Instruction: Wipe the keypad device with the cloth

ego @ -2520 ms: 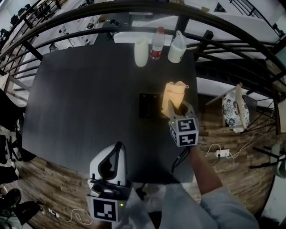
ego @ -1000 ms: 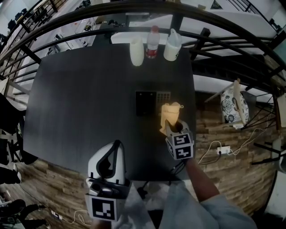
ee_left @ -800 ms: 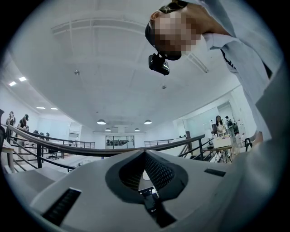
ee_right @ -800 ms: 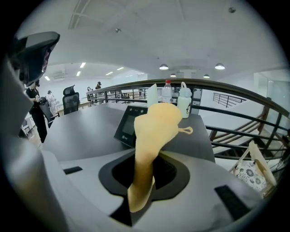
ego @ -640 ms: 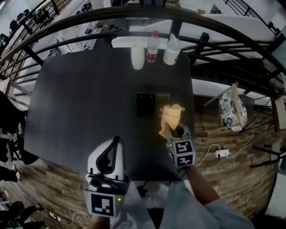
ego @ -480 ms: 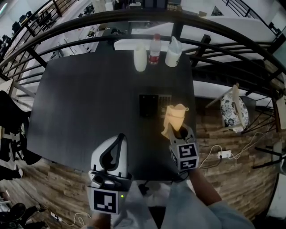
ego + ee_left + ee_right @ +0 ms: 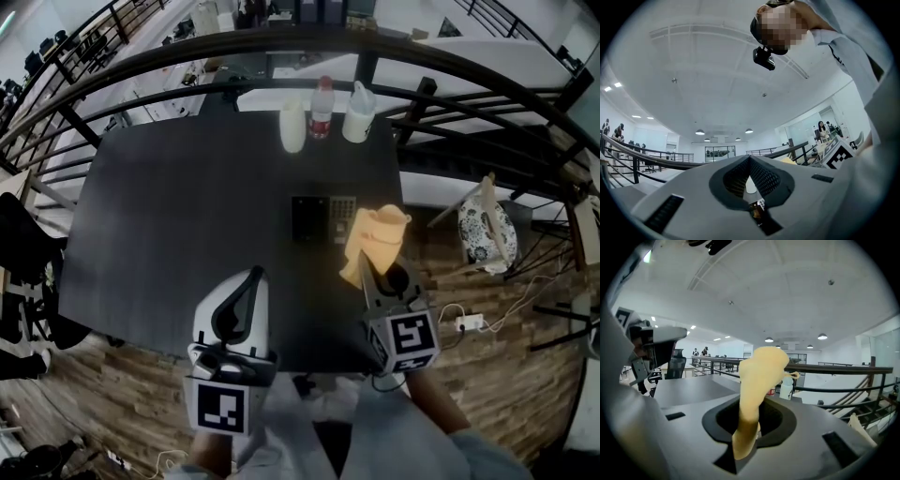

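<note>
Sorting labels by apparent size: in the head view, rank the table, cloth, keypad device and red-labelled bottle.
1. table
2. cloth and keypad device look alike; the held-up cloth is nearer the camera, so unranked
3. bottle

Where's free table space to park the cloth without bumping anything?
Left half of the table is bare, from its left edge to the keypad device; also the strip between that device and the cup, bottle and jug at the far edge. Crowded: the right side, where the right gripper holds the cloth near the device.
</note>
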`<state>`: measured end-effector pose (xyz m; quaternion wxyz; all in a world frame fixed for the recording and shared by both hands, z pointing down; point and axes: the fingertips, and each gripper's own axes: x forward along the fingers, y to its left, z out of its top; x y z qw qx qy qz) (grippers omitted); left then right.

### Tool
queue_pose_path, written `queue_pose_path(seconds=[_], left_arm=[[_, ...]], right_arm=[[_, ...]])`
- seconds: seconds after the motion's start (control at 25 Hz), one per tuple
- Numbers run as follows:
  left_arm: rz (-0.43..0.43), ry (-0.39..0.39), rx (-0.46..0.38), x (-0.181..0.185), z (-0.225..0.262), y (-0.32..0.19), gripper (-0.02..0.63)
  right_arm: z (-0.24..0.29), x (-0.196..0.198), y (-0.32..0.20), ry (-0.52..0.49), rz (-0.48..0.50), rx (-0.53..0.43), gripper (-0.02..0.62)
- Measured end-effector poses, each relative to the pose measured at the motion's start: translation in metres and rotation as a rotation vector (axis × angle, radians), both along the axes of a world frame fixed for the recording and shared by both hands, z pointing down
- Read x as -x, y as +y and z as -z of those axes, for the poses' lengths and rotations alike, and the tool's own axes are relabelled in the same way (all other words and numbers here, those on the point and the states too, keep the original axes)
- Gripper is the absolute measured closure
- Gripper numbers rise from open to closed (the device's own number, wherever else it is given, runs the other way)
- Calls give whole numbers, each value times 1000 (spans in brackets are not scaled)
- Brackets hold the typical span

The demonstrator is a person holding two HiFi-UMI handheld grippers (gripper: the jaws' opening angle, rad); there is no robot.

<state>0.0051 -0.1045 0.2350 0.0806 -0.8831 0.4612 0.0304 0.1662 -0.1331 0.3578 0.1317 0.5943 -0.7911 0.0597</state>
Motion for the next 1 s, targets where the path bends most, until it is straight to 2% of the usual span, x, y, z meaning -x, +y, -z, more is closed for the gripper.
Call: queue_pose_path(seconds=[0.36, 0.52, 0.72, 1.0], left_arm=[[-7, 11, -34, 3, 13, 2, 594], [-11, 8, -44, 2, 18, 7, 594], [-14, 5, -64, 2, 27, 9, 594], [-11, 5, -70, 3, 31, 8, 594]], right_arm=[[84, 4, 16, -30, -36, -199, 525], [106, 4, 24, 2, -38, -261, 525], [121, 8, 30, 13, -37, -300, 525], [120, 5, 26, 10, -39, -302, 525]])
